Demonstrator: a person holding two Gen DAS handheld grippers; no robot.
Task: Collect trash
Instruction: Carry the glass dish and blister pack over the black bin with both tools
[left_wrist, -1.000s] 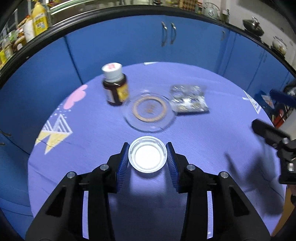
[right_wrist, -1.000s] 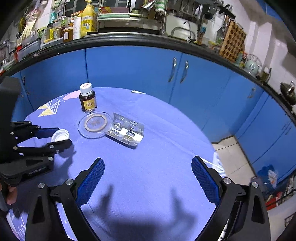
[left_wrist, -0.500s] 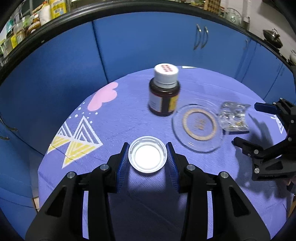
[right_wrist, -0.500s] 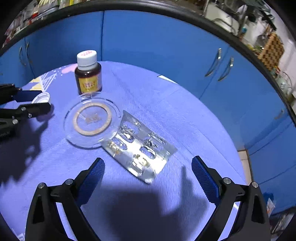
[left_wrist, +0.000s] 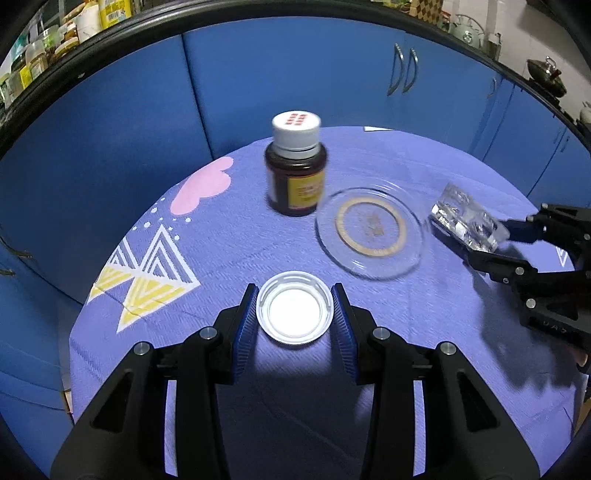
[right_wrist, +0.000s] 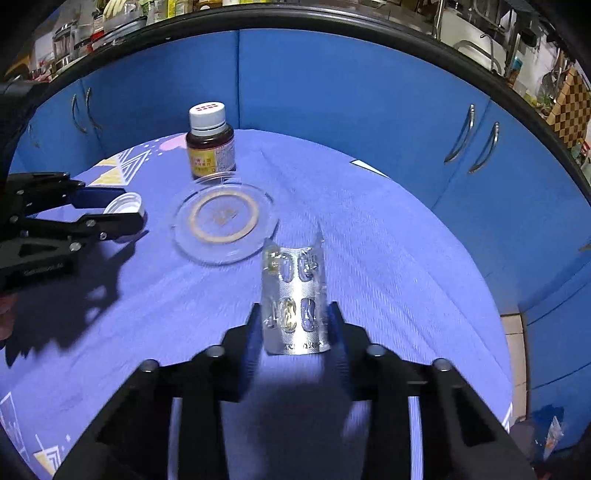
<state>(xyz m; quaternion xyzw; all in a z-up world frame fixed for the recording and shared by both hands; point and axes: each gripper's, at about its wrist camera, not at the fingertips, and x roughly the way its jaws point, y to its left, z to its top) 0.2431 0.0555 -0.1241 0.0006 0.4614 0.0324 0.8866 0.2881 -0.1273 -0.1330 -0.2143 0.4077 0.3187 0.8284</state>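
My left gripper (left_wrist: 294, 312) is shut on a white plastic lid (left_wrist: 294, 313), held low over the purple tablecloth (left_wrist: 229, 236); the lid also shows in the right wrist view (right_wrist: 123, 204). My right gripper (right_wrist: 293, 321) is shut on a silver blister pack (right_wrist: 293, 295), which bows between the pads; the pack also shows in the left wrist view (left_wrist: 467, 221) at the right. A clear glass plate (left_wrist: 371, 232) lies between the two grippers, also in the right wrist view (right_wrist: 225, 221).
A brown pill bottle (left_wrist: 295, 170) with a white cap stands upright just behind the plate, also in the right wrist view (right_wrist: 209, 142). Blue cabinets (right_wrist: 369, 103) ring the round table. Floor and scraps show at lower right (right_wrist: 550, 428).
My right gripper moved in over the blister pack and closed on it, bending it. My left gripper kept its hold on the lid and drew a little nearer the bottle.
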